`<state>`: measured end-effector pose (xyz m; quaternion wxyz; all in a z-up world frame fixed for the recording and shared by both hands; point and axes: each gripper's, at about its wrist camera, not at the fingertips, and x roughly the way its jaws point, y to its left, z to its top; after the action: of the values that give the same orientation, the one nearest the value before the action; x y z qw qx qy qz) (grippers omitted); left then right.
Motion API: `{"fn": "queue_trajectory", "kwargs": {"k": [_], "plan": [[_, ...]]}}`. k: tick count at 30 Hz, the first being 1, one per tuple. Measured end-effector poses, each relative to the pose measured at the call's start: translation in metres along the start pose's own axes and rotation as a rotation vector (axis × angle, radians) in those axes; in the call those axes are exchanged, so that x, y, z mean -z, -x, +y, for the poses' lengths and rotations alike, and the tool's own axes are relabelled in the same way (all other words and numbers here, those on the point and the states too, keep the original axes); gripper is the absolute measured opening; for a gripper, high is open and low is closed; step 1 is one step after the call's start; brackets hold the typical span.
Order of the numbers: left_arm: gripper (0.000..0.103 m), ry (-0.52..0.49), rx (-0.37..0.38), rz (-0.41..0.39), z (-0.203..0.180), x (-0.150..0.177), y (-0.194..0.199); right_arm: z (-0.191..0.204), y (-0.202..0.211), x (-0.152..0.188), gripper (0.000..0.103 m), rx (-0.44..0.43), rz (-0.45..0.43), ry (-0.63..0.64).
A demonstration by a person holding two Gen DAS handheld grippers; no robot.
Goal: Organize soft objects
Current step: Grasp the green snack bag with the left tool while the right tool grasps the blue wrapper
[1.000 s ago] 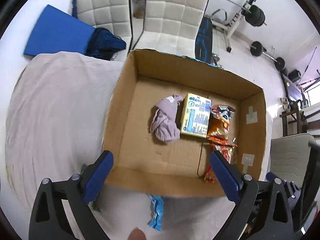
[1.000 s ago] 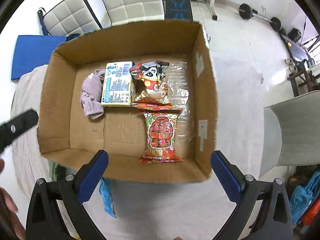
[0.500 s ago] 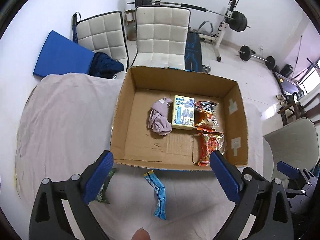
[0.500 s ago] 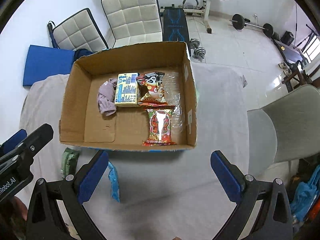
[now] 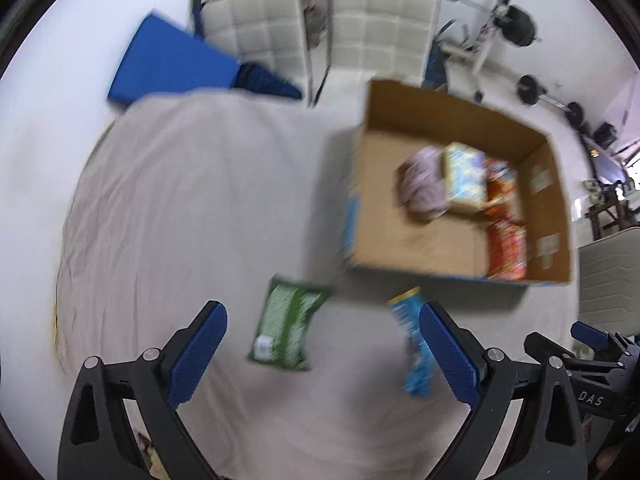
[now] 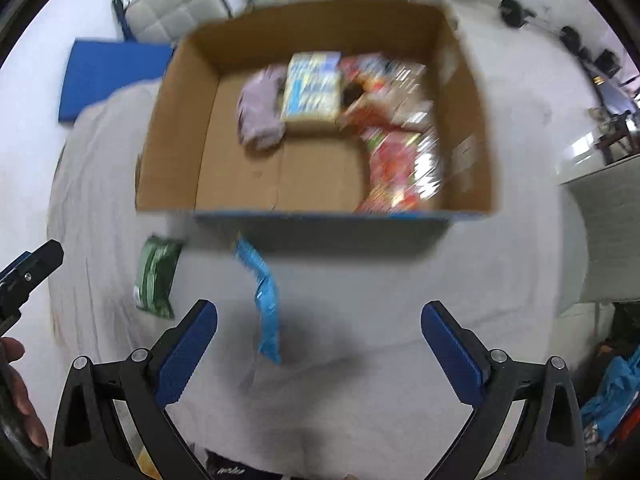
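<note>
A green packet [image 5: 287, 326] and a blue packet [image 5: 412, 344] lie on the cloth in front of a cardboard box [image 5: 368, 184]. The box holds a lilac cloth [image 5: 424, 188], a yellow-blue pack [image 5: 466, 180] and red snack bags [image 5: 506, 248]. My left gripper [image 5: 322, 352] is open and empty, just short of the green packet. My right gripper [image 6: 318, 352] is open and empty, above the blue packet [image 6: 264, 300]; the green packet [image 6: 156, 276] lies to its left. The box [image 6: 176, 128] is ahead. Both views are blurred.
The table wears a pale cloth [image 5: 180, 208]. Beyond it stand two white padded chairs [image 5: 380, 32], a blue mat [image 5: 168, 68] and gym weights [image 5: 520, 28]. A grey chair [image 6: 600, 232] is at the right. The left gripper's tip [image 6: 32, 272] shows at the right view's left edge.
Both grippers have pulled back from over the box toward the near side of the table. The left one swung left over the green packet. Nothing was picked up.
</note>
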<state>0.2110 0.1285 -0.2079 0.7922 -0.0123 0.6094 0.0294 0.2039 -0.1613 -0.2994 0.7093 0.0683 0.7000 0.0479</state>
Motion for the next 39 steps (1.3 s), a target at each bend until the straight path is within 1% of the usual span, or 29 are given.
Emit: {"fn": "queue_trajectory", "kwargs": {"k": [2,7,10,12,16,17,18,20,21,22,23,24,25,26,28,29,30,31,32,34,36,39], "plan": [[0.099,0.016,-0.01,0.066,0.016,0.006,-0.029,0.009,-0.024,0.002,0.103,-0.007,0.048,0.006],[0.099,0.014,-0.029,0.201,0.032,0.024,-0.094,0.028,-0.078,0.003,0.103,-0.001,0.133,0.012],[0.099,0.001,-0.022,0.274,0.039,0.034,-0.132,0.038,-0.104,0.002,0.103,0.012,0.17,0.014],[0.099,-0.002,-0.022,0.314,0.04,0.04,-0.152,0.044,-0.12,0.003,0.103,0.018,0.19,0.017],[0.099,-0.002,0.003,0.381,0.041,0.049,-0.188,0.053,-0.143,0.005,0.102,0.027,0.212,0.011],[0.099,-0.001,0.005,0.391,0.041,0.05,-0.193,0.055,-0.148,0.005,0.1,0.03,0.215,0.007],[0.099,0.0,0.011,0.406,0.04,0.053,-0.2,0.056,-0.15,0.005,0.095,0.044,0.205,0.003],[0.098,-0.007,0.018,0.417,0.039,0.057,-0.208,0.058,-0.152,0.006,0.093,0.066,0.179,-0.003],[0.092,-0.015,0.022,0.42,0.037,0.06,-0.212,0.059,-0.153,0.007,0.088,0.071,0.172,-0.005],[0.087,-0.022,0.024,0.421,0.035,0.063,-0.213,0.06,-0.154,0.009,0.079,0.085,0.168,-0.005],[0.078,-0.034,0.017,0.424,0.032,0.066,-0.215,0.06,-0.155,0.01,0.075,0.102,0.169,-0.004],[0.076,-0.034,0.019,0.414,0.031,0.067,-0.215,0.061,-0.156,0.012,0.071,0.109,0.171,-0.005],[0.075,-0.033,0.021,0.403,0.03,0.069,-0.214,0.062,-0.159,0.015,0.071,0.096,0.181,-0.012],[0.07,-0.028,0.028,0.399,0.03,0.071,-0.214,0.064,-0.162,0.018,0.071,0.088,0.193,-0.022],[0.064,-0.014,0.033,0.39,0.03,0.075,-0.212,0.07,-0.164,0.024,0.07,0.096,0.18,-0.015],[0.058,-0.009,0.033,0.387,0.035,0.075,-0.211,0.072,-0.165,0.026,0.07,0.102,0.178,-0.012],[0.054,-0.007,0.033,0.385,0.035,0.077,-0.21,0.075,-0.165,0.027,0.066,0.112,0.171,-0.01],[0.053,-0.002,0.032,0.383,0.035,0.078,-0.21,0.077,-0.165,0.028,0.058,0.121,0.165,-0.007],[0.051,0.003,0.033,0.382,0.035,0.08,-0.21,0.083,-0.166,0.03,0.053,0.135,0.156,-0.001],[0.049,-0.002,0.026,0.375,0.033,0.084,-0.208,0.087,-0.164,0.029,0.029,0.149,0.147,0.005],[0.046,-0.009,0.02,0.37,0.032,0.078,-0.206,0.089,-0.164,0.031,0.023,0.137,0.151,0.001],[0.044,-0.01,0.029,0.369,0.023,0.086,-0.197,0.087,-0.16,0.038,0.022,0.12,0.147,-0.009]]}}
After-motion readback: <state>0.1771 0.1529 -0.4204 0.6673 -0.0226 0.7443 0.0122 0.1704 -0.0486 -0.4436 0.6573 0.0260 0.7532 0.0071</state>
